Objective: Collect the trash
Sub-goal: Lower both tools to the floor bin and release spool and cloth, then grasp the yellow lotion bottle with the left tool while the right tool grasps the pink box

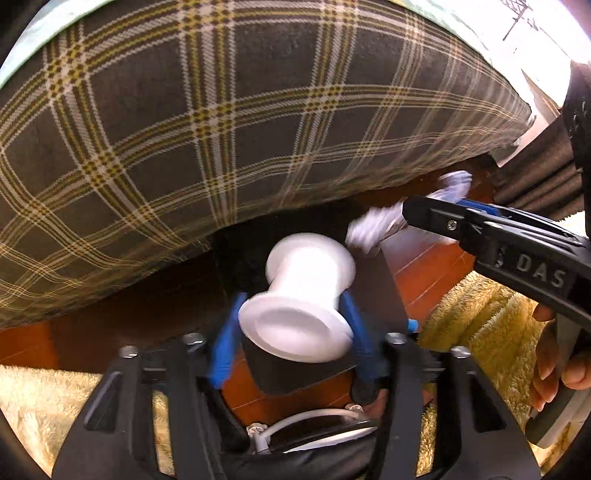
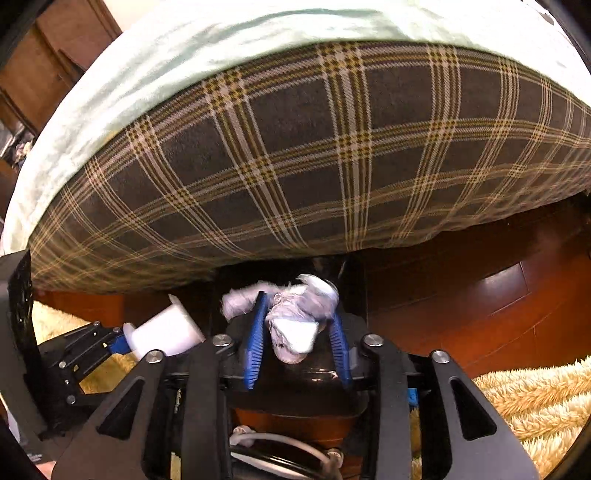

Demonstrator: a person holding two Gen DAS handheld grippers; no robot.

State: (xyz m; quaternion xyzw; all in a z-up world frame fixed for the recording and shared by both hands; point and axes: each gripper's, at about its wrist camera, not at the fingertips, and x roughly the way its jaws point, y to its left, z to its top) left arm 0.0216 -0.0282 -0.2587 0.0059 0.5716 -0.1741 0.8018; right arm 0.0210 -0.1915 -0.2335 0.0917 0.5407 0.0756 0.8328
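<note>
A bed fills the upper part of both views. Its side is covered by a dark grey plaid cover (image 2: 332,155) with yellow and white lines, hanging close to the floor. Above it lies a pale mint-green blanket (image 2: 192,48). The floor (image 2: 498,295) is glossy reddish-brown wood planking, in deep shadow under the bed edge. A shaggy cream-yellow rug (image 2: 535,398) lies on the floor in front of the bed. Brown wooden furniture or panelling (image 2: 48,62) stands beyond the bed in the right wrist view. In the left wrist view, strong daylight whitens the upper right corner (image 1: 546,33).
</note>
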